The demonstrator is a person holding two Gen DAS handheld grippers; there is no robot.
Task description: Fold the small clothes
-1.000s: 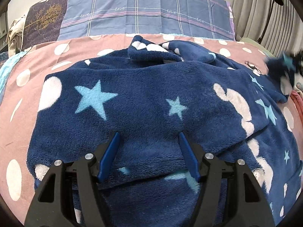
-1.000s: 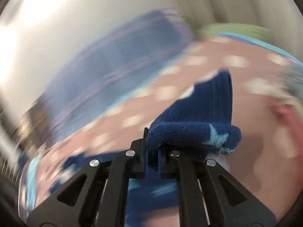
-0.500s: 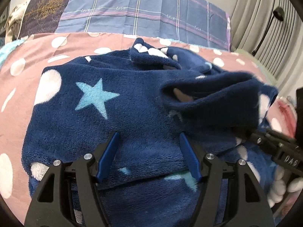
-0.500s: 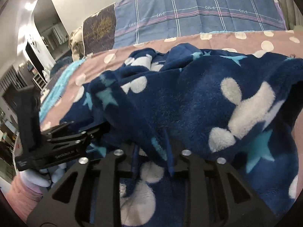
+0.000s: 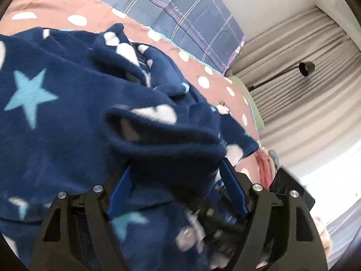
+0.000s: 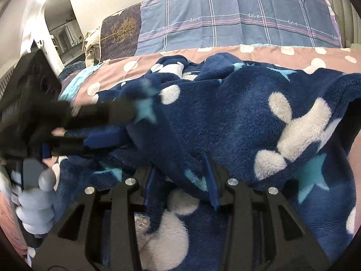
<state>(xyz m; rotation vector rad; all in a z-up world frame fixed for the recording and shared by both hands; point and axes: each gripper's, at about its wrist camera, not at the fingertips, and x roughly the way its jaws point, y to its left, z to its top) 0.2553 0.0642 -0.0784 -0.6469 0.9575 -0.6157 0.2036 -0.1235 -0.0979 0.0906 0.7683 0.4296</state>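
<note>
- Left wrist view: the left claw stands wide and is opening further; a thick fold of the fleece garment bulges between its blue fingers, but I cannot tell if the pads press on it. My guess is that it is letting go of cloth just laid over.
- The garment lies spread on the bed, its folded flap resting on top of the main body, which suits a fold in progress rather than a finished one.
- The fleece is deep-pile navy, soft and bulky, printed with pale-blue stars and white blobs; it rounds at creases instead of lying flat. The bedcover is smooth pink-brown with white dots, and a checked blue pillow lies behind it.
- Right wrist view: the right claw is partly parted and opening; a ridge of the garment runs between its fingers, seemingly loose, no longer pinched.
- The left claw reaches in from the left edge, blurred, its tips at the edge of the cloth; a gloved hand grips its handle.
- The plush will likely spring back, so the fold may need pressing down.
</note>
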